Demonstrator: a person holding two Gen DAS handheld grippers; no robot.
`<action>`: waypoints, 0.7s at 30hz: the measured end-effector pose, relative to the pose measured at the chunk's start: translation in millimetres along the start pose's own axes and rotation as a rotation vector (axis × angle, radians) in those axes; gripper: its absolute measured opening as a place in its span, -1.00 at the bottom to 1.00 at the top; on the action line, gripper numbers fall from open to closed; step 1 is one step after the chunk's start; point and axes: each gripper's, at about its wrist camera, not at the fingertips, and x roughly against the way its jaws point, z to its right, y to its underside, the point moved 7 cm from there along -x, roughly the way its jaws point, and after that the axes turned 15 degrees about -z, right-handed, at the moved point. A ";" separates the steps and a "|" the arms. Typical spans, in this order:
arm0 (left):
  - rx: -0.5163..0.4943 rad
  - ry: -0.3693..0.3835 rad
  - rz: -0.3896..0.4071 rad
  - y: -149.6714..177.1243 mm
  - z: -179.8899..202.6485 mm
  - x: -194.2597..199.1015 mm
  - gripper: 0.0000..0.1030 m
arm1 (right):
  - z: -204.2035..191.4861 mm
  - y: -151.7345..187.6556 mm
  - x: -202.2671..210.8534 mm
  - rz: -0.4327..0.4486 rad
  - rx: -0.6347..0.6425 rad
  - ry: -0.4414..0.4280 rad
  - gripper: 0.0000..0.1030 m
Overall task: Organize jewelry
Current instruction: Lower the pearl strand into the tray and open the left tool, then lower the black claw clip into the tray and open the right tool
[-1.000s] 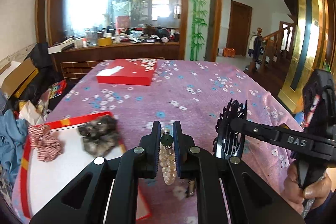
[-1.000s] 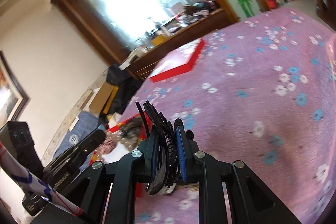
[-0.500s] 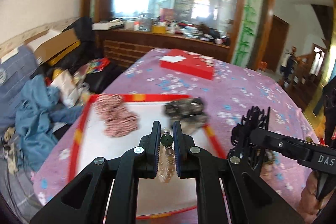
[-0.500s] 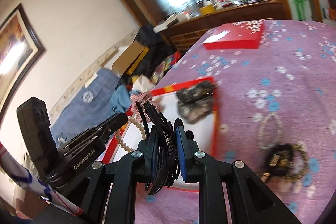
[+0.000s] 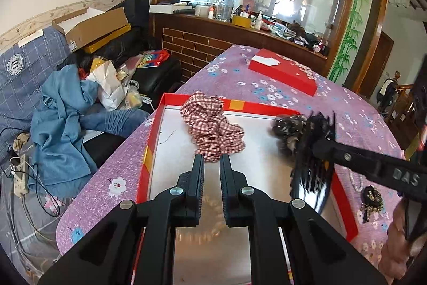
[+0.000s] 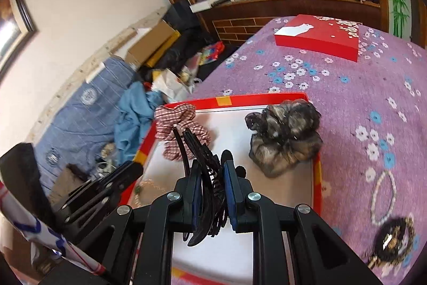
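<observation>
**Jaws: left apart and empty, right clamped on the hair claw**

The jaws of your left gripper (image 5: 212, 159) stand apart with nothing between them, poised low over the tray. Those of your right gripper (image 6: 210, 164) are closed on the black hair claw (image 6: 205, 178). They grip it across its body, so the curved teeth stick up and forward, clear of the pads.

The surface (image 5: 360, 124) wears a purple cloth printed with small flowers. It is soft, so small pieces could snag on it. The tray (image 5: 154, 130) is a shallow box with a red rim and a smooth white floor. It looks like the collecting place, which is probably why both grippers sit over it. A flat red box (image 5: 283, 71) lies well apart at the far end.

Inside the tray lie two fabric scrunchies. The red plaid scrunchie (image 5: 210, 130) is just ahead of your left jaws, and the dark mottled scrunchie (image 6: 285, 135) is crumpled against the right rim. A string of pale round beads (image 6: 149, 186) lies on the tray floor below the left gripper, blurred in that wrist's view.

A pearl bracelet (image 6: 384, 196) and a black-and-gold piece (image 6: 392, 239) sit on the cloth outside the tray, so the sorting looks unfinished. The claw is rigid plastic, so set it down flat.
</observation>
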 end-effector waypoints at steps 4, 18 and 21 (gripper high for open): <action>0.016 -0.008 -0.024 -1.4 -9.0 -11.9 -0.79 | -2.6 -18.3 -21.0 -0.027 0.017 0.060 -0.64; 0.038 -0.021 -0.058 -3.6 -17.6 -29.7 -0.78 | 11.5 -49.0 -62.2 -0.073 -0.021 0.135 -0.63; 0.038 -0.022 -0.058 -3.3 -17.8 -30.1 -0.78 | 13.7 -48.1 -61.5 -0.072 -0.030 0.126 -0.57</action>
